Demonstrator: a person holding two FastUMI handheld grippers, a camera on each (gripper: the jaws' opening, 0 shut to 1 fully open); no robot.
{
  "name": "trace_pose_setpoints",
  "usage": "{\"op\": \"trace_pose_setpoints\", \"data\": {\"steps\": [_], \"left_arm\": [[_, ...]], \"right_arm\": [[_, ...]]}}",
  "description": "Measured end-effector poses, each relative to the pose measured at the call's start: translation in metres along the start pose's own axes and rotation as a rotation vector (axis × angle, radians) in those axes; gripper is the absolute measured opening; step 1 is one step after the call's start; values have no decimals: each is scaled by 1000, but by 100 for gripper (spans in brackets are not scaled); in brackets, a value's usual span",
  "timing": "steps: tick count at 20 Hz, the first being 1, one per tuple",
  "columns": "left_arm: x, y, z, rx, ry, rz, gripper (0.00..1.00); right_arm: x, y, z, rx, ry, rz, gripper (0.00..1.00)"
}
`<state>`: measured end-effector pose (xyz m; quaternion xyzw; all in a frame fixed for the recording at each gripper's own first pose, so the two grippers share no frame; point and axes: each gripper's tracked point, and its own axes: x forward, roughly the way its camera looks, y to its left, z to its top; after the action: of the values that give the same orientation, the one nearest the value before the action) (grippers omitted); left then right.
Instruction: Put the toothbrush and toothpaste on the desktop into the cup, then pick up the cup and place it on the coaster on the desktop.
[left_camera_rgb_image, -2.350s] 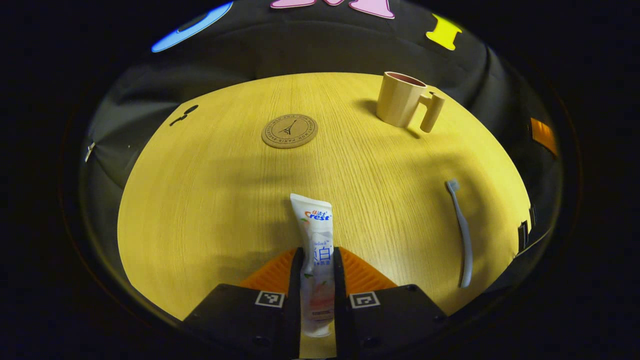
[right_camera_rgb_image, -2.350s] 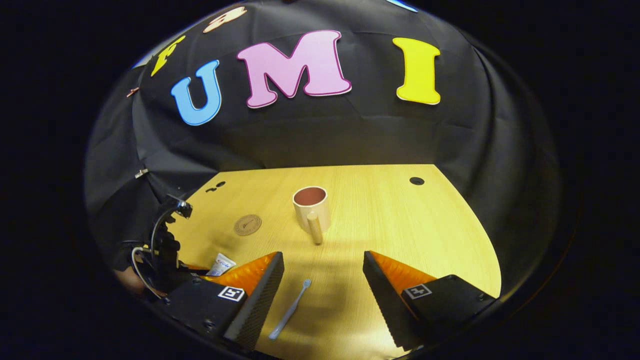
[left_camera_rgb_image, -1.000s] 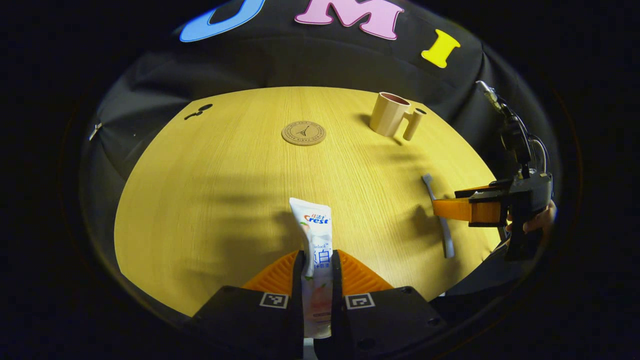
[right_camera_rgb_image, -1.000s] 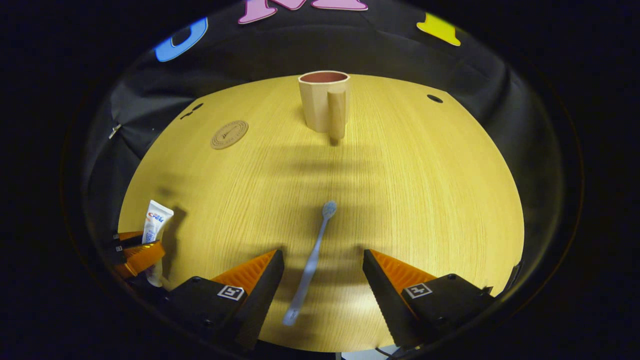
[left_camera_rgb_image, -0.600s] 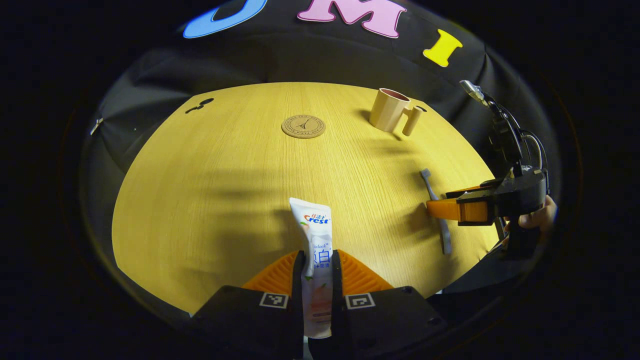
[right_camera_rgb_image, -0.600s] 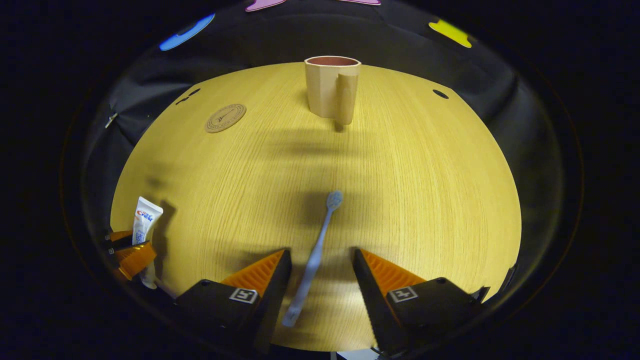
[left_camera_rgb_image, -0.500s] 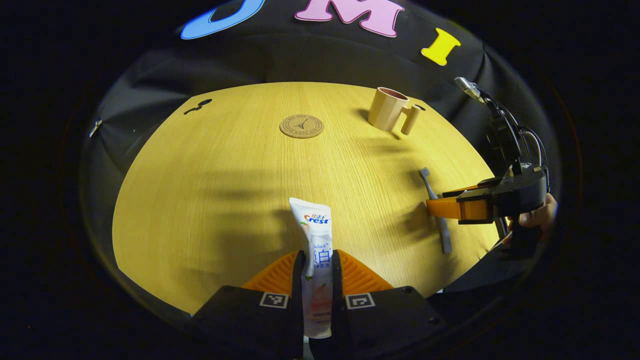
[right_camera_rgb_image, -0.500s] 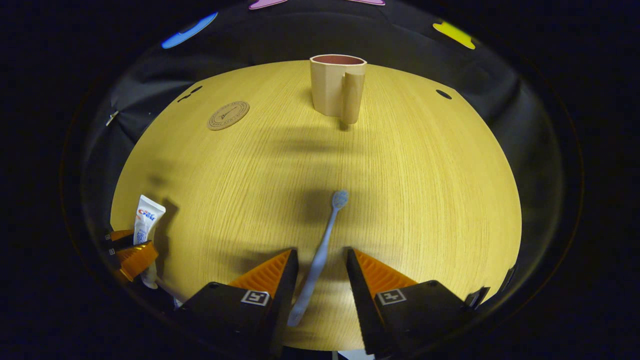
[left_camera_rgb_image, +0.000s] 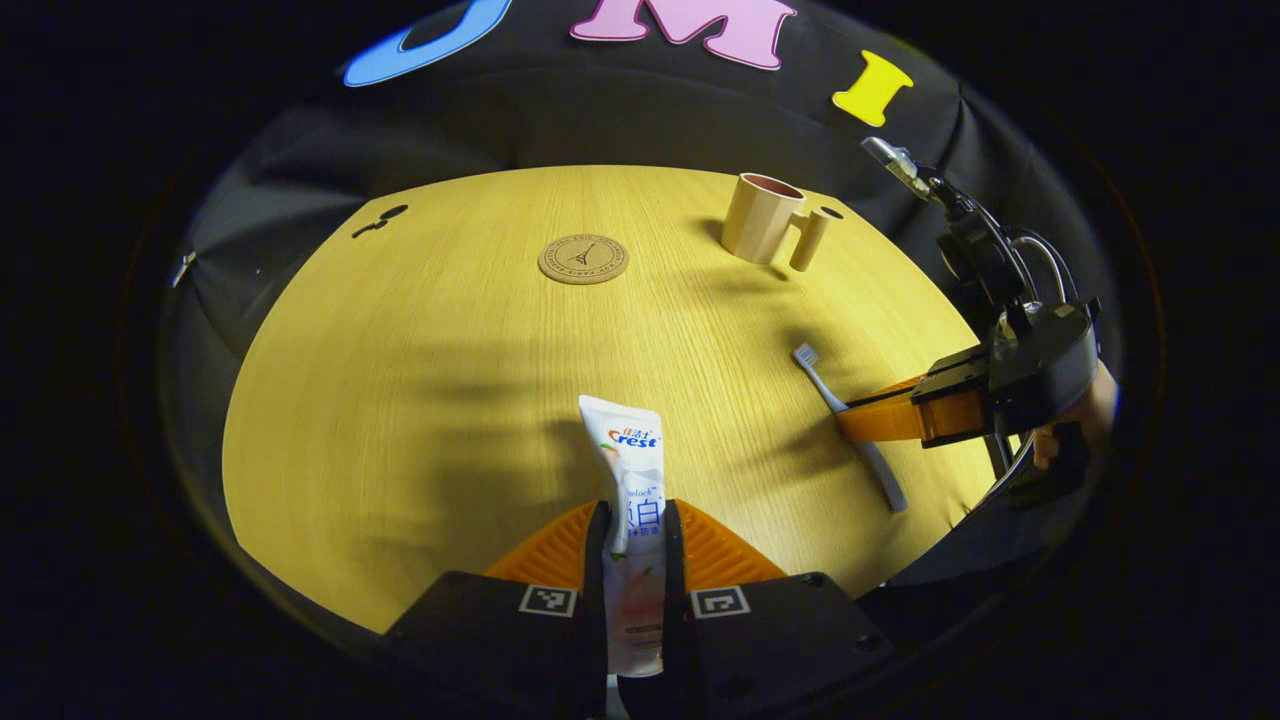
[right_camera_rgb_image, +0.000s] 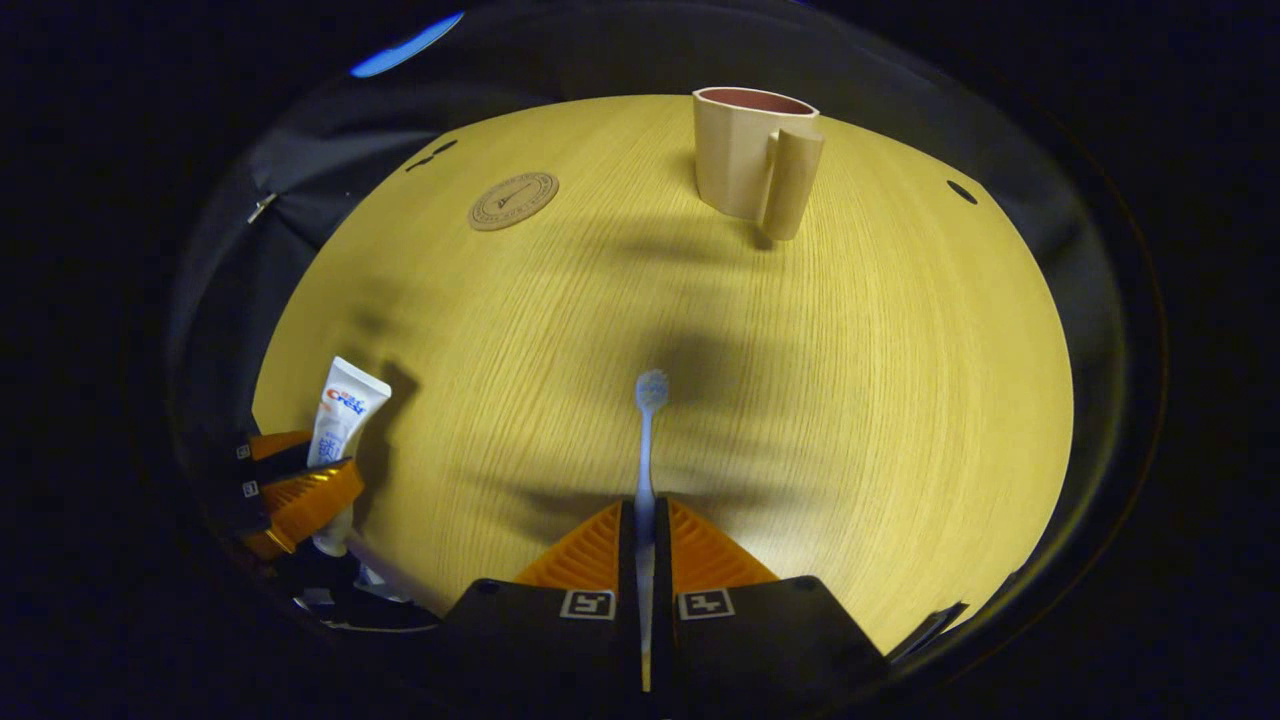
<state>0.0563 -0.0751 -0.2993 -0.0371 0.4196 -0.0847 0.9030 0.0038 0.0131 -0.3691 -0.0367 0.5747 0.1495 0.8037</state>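
Observation:
My left gripper (left_camera_rgb_image: 636, 520) is shut on a white toothpaste tube (left_camera_rgb_image: 631, 470), held above the wooden desktop (left_camera_rgb_image: 450, 340) with its flat end pointing forward. My right gripper (right_camera_rgb_image: 645, 520) is shut on the handle of a pale blue toothbrush (right_camera_rgb_image: 647, 440), bristle head forward. The beige cup (right_camera_rgb_image: 745, 155) with a stick handle stands upright far ahead of it, its mouth open. A round cork coaster (left_camera_rgb_image: 583, 258) lies at the far middle of the desktop, left of the cup (left_camera_rgb_image: 762, 217). In the left gripper view the right gripper (left_camera_rgb_image: 860, 420) holds the toothbrush (left_camera_rgb_image: 850, 425) at the right.
The black cloth wall rises behind the desktop's far edge. Small dark holes (left_camera_rgb_image: 380, 218) mark the far left corner, and another hole (right_camera_rgb_image: 962, 190) lies right of the cup. A hand (left_camera_rgb_image: 1075, 420) grips the right gripper's handle, with cables above it.
My right gripper closed on the toothbrush handle and the brush swung into line with its fingers. The left gripper kept holding the toothpaste, hardly moving.

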Motion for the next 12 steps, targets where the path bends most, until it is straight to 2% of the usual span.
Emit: {"op": "trace_pose_setpoints", "data": {"steps": [3,6,7,8,9,10,11,12], "left_arm": [[2,-5,3,-5,-2,2,27],[4,-11,9,-4,-8,9,27],[3,-12,13,-4,-14,11,32],[3,-14,17,-5,-21,13,32],[1,-17,24,-11,-33,12,27],[1,-21,32,-16,-47,10,27],[-2,-25,42,-19,-64,9,31],[-5,-28,53,-19,-80,8,27]], "right_arm": [[0,0,1,29,-13,58,6],[-4,-5,-4,13,-30,58,5],[-6,-9,-5,-3,-38,55,5],[-9,-12,-7,-11,-45,56,5],[-12,-17,-6,-9,-56,57,5],[-17,-20,-6,4,-70,65,5],[-22,-23,-6,24,-83,76,6],[-28,-27,-6,47,-94,85,5]]}}
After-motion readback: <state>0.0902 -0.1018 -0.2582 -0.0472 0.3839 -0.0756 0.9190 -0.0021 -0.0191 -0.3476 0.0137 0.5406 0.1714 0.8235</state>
